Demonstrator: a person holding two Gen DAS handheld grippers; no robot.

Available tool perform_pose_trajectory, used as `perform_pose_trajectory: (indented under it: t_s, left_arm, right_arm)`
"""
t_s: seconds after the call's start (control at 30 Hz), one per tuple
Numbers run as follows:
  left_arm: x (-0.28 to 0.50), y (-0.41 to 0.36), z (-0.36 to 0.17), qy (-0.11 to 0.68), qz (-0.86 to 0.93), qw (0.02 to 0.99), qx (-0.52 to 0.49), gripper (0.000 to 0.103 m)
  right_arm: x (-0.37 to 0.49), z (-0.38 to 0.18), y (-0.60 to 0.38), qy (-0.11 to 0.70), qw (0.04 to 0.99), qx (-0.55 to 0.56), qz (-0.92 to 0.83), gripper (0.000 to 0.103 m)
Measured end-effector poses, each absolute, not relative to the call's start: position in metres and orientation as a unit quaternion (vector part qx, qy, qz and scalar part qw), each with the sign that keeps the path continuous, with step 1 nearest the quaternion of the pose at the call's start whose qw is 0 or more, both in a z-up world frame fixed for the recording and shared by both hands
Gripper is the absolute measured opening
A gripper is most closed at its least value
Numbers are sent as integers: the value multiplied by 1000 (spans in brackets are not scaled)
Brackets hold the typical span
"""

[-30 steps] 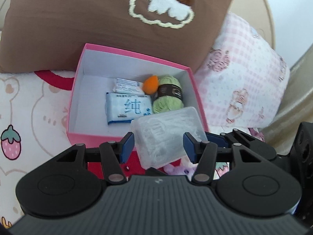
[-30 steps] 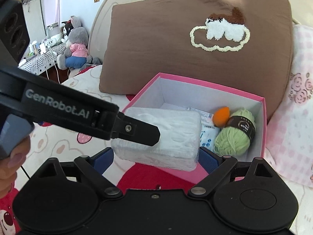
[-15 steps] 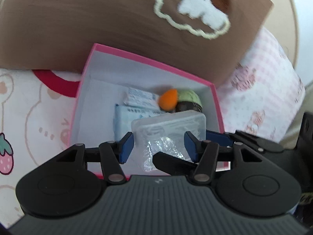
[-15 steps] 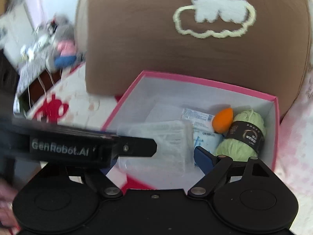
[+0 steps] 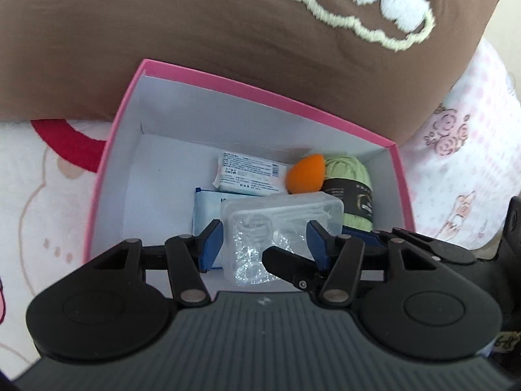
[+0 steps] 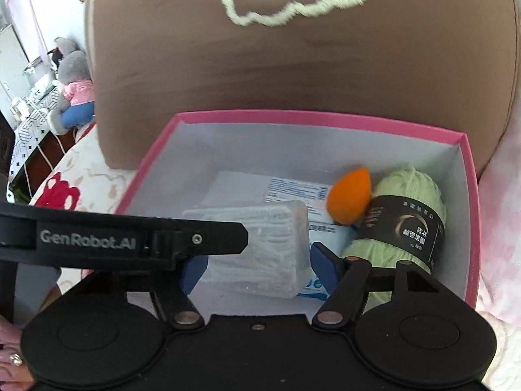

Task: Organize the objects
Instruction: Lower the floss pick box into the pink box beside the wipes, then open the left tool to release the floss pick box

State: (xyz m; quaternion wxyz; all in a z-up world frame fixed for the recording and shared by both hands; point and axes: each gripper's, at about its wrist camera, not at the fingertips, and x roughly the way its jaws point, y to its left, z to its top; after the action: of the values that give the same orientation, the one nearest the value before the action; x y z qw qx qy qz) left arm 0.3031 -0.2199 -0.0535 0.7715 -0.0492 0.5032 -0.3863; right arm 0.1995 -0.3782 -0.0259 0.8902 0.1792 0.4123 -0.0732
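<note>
1. Gripping a clear plastic case (image 5: 283,215) of white cotton swabs with the left gripper (image 5: 263,244), jaws set about a third apart, blue pads against the case's two sides.
2. Closing in with the right gripper (image 6: 254,268) on that same case, jaws roughly halfway and narrowing. Pads just beside the case's ends, not visibly pressing.
3. Crossing in front of the right wrist camera with one black finger of the left gripper, over the case's left half.
4. Holding the case low inside an open pink box (image 5: 260,94), at the near side, over a blue tissue pack (image 5: 206,208). Cannot tell whether resting on the pack or just above it.
5. Sharing the box with a white tissue pack (image 5: 247,172) toward the back, an orange teardrop sponge (image 5: 306,174) and a ball of pale green yarn (image 5: 351,176) with a black band, sponge touching yarn in the far right corner.
6. Backed by a brown pillow (image 5: 195,32) stitched with a cream cloud outline, beside a pink checked pillow (image 5: 472,130).
7. Glimpsed at the right wrist view's left edge: a grey plush toy (image 6: 73,78) and, bottom corner, a person's fingers (image 6: 9,355) with a ring.
</note>
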Motion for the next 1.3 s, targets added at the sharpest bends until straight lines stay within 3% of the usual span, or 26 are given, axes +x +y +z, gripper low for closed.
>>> perform_pose_trajectory:
  t_s: [0.47, 0.6, 1.03, 1.3]
  left_arm:
    - [330, -231, -89, 537, -387, 746, -77, 52]
    - [333, -237, -93, 539, -376, 750, -80, 52]
    - [341, -245, -95, 543, -373, 744, -105, 56]
    - [327, -224, -64, 506, -380, 772, -61, 58]
  right_arm:
    - [219, -46, -393, 459, 865, 183, -88, 59]
    - [220, -46, -395, 453, 865, 184, -110, 46]
    - [208, -40, -385, 444, 878, 128, -122, 46]
    - [154, -21, -383, 408, 898, 126, -103, 46]
